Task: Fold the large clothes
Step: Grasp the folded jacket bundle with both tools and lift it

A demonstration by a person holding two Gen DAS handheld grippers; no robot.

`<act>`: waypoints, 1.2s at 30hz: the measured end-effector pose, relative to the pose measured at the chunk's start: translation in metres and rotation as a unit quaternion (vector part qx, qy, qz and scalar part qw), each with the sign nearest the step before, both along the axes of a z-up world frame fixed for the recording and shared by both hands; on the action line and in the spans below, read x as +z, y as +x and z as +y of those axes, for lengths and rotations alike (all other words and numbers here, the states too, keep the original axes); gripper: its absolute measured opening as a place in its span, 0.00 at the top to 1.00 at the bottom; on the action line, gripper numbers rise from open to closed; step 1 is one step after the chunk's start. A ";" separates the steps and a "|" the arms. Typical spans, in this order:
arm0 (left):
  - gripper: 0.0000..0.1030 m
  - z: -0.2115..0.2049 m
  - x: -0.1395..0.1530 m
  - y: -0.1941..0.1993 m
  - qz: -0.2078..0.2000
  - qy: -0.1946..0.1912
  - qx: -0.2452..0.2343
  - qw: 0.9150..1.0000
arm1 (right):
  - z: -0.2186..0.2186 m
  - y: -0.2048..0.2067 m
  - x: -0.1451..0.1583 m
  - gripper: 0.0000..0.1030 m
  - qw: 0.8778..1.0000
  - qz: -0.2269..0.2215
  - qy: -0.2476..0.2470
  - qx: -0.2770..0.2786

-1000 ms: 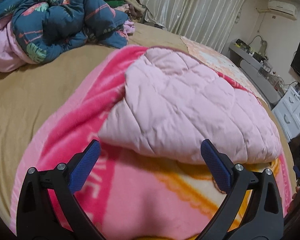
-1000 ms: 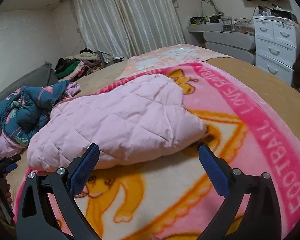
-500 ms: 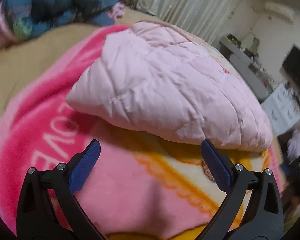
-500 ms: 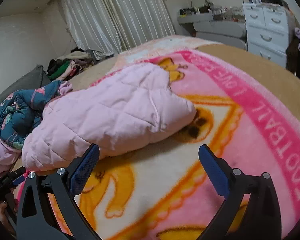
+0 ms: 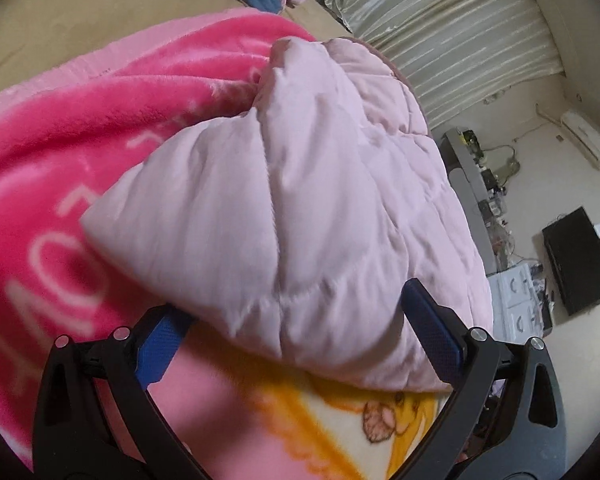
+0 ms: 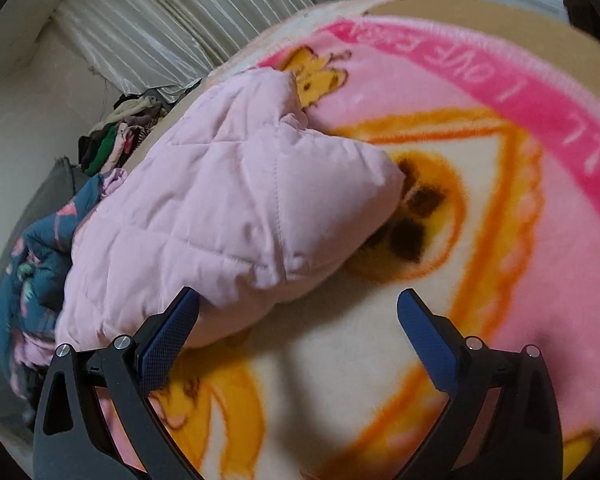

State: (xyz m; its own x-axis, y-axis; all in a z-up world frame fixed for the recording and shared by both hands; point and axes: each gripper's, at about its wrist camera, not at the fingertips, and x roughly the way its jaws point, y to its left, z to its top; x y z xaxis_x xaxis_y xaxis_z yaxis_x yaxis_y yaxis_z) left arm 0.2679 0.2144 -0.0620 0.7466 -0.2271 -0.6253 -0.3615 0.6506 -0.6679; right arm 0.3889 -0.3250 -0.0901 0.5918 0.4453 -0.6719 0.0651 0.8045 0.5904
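A folded pale pink quilted jacket [image 5: 300, 208] lies on a bright pink and yellow cartoon blanket [image 5: 60, 168]. My left gripper [image 5: 296, 312] is open, and the jacket's near edge bulges between its blue fingers without being clamped. In the right wrist view the same jacket [image 6: 228, 208] sits left of centre on the blanket [image 6: 500, 184]. My right gripper [image 6: 296, 312] is open too; its left finger [image 6: 168, 332] is at the jacket's near corner, its right finger [image 6: 428, 340] over bare blanket.
A tan bedsheet [image 5: 80, 20] shows beyond the blanket. A dark blue floral quilt [image 6: 32, 264] and a heap of clothes [image 6: 116, 140] lie at the far side of the bed. Curtains [image 5: 440, 32], a shelf, white drawers [image 5: 520, 300] and a dark screen [image 5: 576, 256] stand beyond.
Both grippers have tilted down and moved in close to the jacket. Its near edge now sits between the left gripper's fingers, and the right gripper's left finger has reached its corner. Both stay open.
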 end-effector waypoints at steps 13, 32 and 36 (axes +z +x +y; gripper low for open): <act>0.08 -0.008 -0.008 0.037 0.005 -0.003 0.008 1.000 | 0.003 0.052 -0.010 0.04 0.997 0.000 0.076 -0.003; 0.66 -0.051 0.039 0.039 -0.039 0.149 -0.035 0.988 | 0.015 0.045 0.026 0.68 0.988 -0.119 0.082 0.051; 0.70 -0.066 0.064 0.029 -0.070 0.181 -0.039 0.980 | 0.031 0.025 0.065 0.71 0.978 -0.192 0.005 0.080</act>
